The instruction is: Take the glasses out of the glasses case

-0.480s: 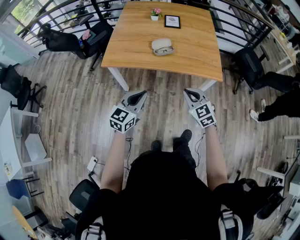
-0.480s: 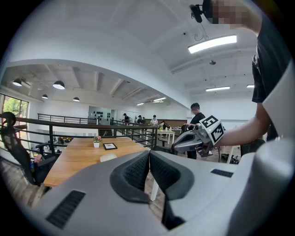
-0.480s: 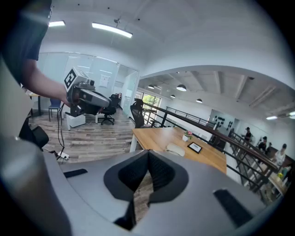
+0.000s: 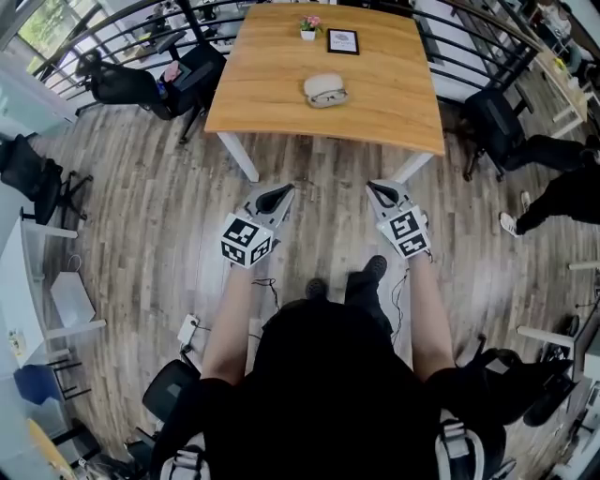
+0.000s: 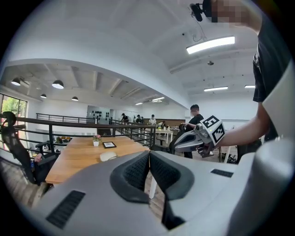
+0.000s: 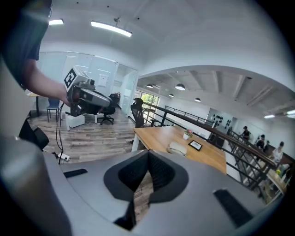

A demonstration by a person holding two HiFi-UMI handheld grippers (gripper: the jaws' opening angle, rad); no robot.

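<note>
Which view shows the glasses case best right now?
Head view: it looks down on the case from above, whole and unblocked on the table. The left gripper view and the right gripper view show it only side-on, as a low pale shape.

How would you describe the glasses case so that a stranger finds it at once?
Find the big wooden table with white legs. Near its middle lies the glasses case. It is pale, rounded and low, unlike the small flower pot and the dark framed picture, which stand at the far edge.
</note>
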